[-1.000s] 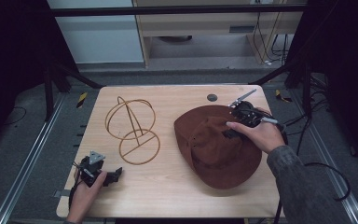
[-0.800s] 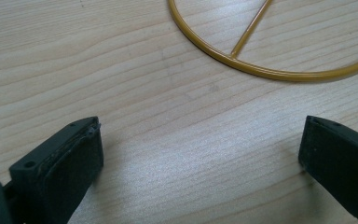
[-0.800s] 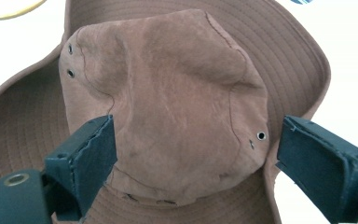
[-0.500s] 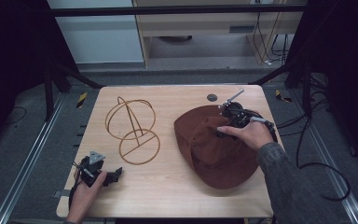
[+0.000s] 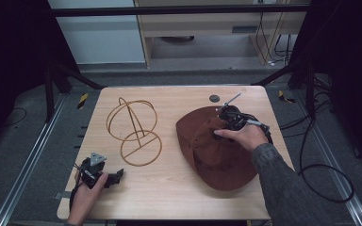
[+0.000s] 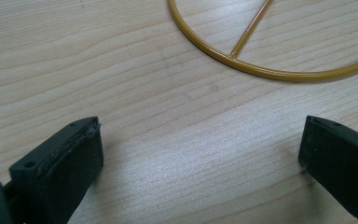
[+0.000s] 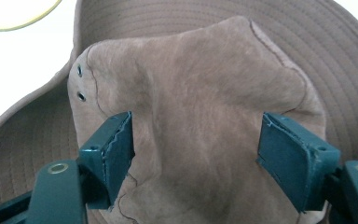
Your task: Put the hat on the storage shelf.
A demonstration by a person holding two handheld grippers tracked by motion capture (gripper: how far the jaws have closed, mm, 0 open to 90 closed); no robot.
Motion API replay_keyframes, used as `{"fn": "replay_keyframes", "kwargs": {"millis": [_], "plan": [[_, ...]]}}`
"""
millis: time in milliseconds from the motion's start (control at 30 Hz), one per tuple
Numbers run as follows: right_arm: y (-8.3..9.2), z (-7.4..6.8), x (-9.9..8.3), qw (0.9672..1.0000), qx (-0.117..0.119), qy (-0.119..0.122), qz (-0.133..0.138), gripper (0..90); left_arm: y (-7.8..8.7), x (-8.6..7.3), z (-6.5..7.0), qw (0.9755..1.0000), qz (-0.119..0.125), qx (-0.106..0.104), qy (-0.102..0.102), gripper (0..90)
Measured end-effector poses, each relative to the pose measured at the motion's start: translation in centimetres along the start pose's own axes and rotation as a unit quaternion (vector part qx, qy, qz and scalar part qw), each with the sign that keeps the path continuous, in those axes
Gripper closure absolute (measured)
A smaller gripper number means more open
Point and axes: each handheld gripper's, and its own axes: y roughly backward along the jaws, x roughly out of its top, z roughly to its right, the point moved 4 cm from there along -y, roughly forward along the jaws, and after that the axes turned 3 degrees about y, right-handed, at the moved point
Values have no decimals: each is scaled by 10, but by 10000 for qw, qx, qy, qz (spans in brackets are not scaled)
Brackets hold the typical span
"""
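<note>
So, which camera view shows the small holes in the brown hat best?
The right gripper view: the two holes sit large and sharp on the side of the hat. In the high view the hat shows whole, the holes as faint specks. The left gripper view shows table and wire stand.

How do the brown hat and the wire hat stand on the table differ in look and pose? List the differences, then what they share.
The brown hat is soft, solid suede-like cloth; the wire hat stand is a thin, open yellow frame. The brown hat lies low and slumped; the wire hat stand rises upright from its ring base. The right gripper is down at the brown hat's crown; the wire hat stand stands untouched. Both rest on the wooden table.
</note>
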Motion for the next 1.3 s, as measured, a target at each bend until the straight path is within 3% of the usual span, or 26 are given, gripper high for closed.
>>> {"fn": "replay_keyframes", "kwargs": {"millis": [533, 667, 733, 1000, 1100, 1300], "plan": [[-8, -2, -2, 9999, 39, -116, -66, 288, 0, 0, 0, 10000, 0, 0, -1, 0], [-10, -1, -4, 9998, 25, -150, -96, 349, 0, 0, 0, 10000, -1, 1, -2, 0], [-13, 1, -8, 9998, 29, -178, -52, 430, 0, 0, 0, 10000, -6, 0, -8, 0], [-14, 6, -17, 9991, 111, -344, 207, 562, 0, 0, 0, 10000, -14, 0, -16, 0], [-15, 7, -19, 9990, 137, -374, 206, 590, 0, 0, 0, 10000, -15, 1, -19, 0], [-18, 8, -20, 9989, 239, -373, 122, 737, 0, 0, 0, 10000, -14, 0, -18, 0]]}}
